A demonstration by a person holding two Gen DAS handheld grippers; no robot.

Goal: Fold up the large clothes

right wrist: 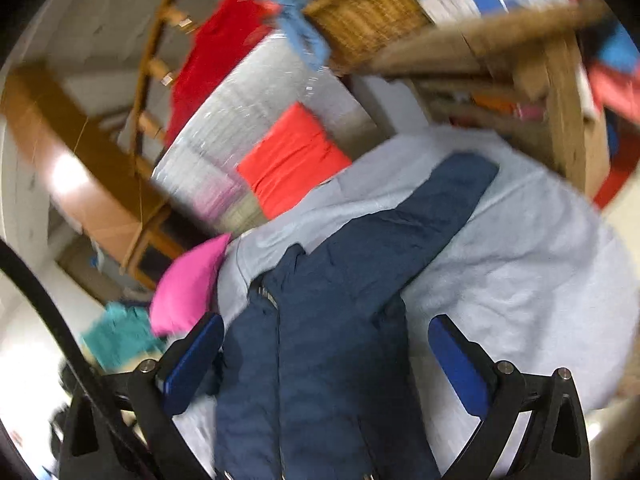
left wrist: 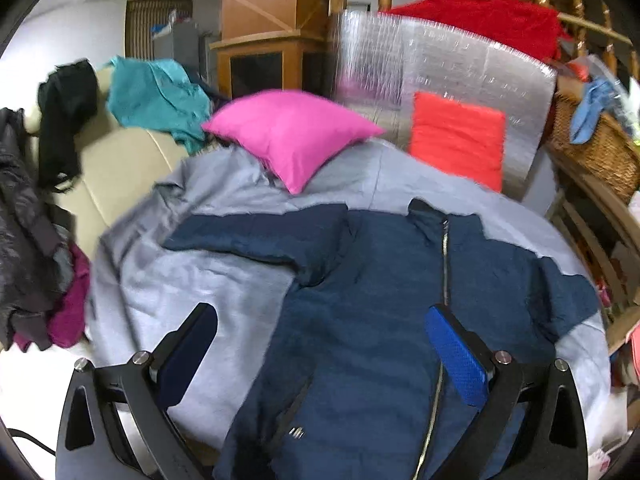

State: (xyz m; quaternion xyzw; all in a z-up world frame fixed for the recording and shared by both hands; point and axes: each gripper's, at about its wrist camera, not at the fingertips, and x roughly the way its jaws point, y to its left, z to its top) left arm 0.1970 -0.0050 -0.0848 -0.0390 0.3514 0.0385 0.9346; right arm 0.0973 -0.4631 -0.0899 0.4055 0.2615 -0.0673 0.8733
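Note:
A dark blue zip jacket (left wrist: 368,304) lies front up and spread flat on a light grey sheet (left wrist: 192,280), sleeves out to both sides, collar toward the pillows. My left gripper (left wrist: 320,348) is open and empty above the jacket's lower left front, its fingers apart over cloth and sheet. In the right wrist view the jacket (right wrist: 332,320) runs away from me with one sleeve stretched up to the right. My right gripper (right wrist: 324,360) is open and empty over the jacket's body. This view is tilted and blurred.
A pink pillow (left wrist: 292,132) and a red cushion (left wrist: 456,140) lie at the sheet's far end against a silver foil panel (left wrist: 440,64). A wicker basket (left wrist: 592,148) stands at right. Teal cloth (left wrist: 156,96) and dark clothes (left wrist: 24,216) pile at left.

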